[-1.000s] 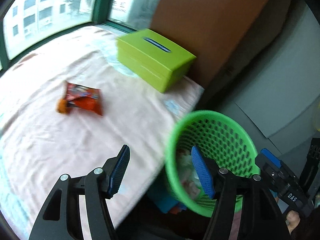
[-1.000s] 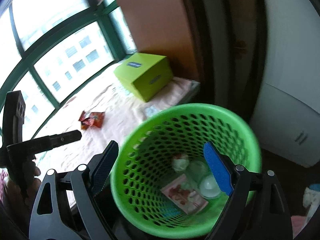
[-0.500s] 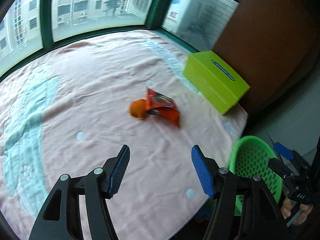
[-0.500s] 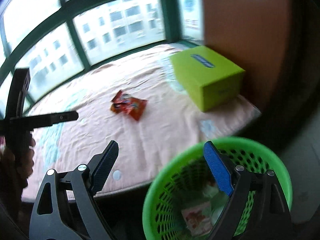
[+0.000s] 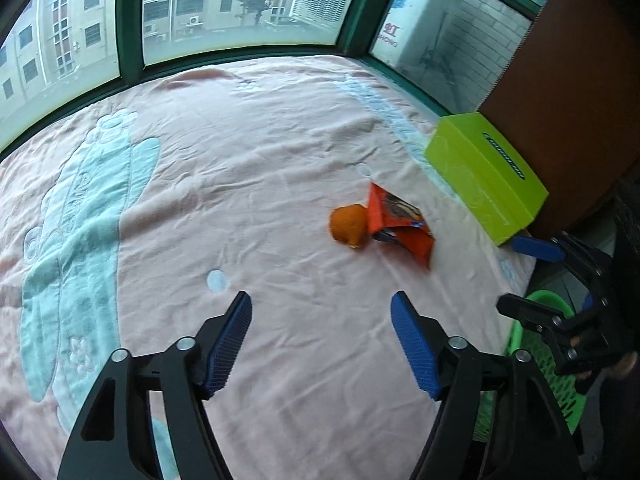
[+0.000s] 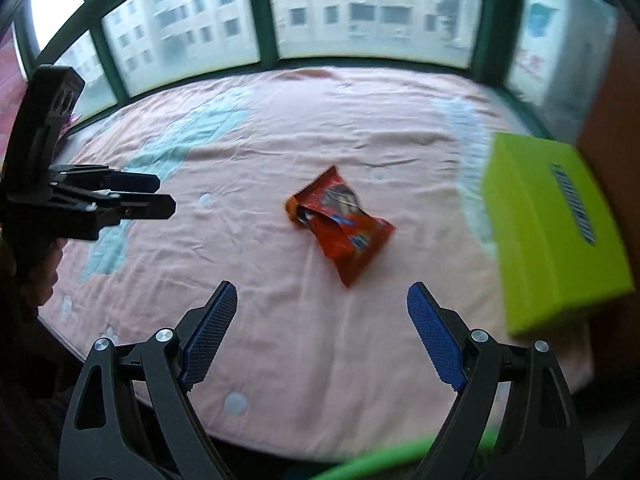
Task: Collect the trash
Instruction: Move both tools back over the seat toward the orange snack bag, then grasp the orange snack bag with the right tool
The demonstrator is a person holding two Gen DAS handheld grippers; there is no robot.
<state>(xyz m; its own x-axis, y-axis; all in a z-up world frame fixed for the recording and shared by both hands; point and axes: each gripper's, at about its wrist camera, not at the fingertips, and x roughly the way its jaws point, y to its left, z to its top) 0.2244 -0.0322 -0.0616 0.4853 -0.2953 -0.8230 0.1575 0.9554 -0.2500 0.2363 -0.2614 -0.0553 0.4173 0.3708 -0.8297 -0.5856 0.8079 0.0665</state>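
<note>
Crumpled red-orange foil snack wrapper [image 6: 340, 224] on pink bedspread [image 5: 240, 184]: light, limp, slippery; pinch raised torn end. Left gripper [image 5: 322, 344] opening, empty; right gripper [image 6: 322, 336] apart, empty.

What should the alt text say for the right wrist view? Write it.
An orange-red snack wrapper lies on a pink blanket, ahead of the open, empty right gripper. A lime-green box sits at right; the left gripper reaches in from the left.

Green-framed bay windows [image 5: 240, 8] curve around a pink, pale-blue-patterned blanket [image 5: 240, 168]. Daylight comes in. A brown wooden panel [image 5: 580, 60] stands rightward.
</note>
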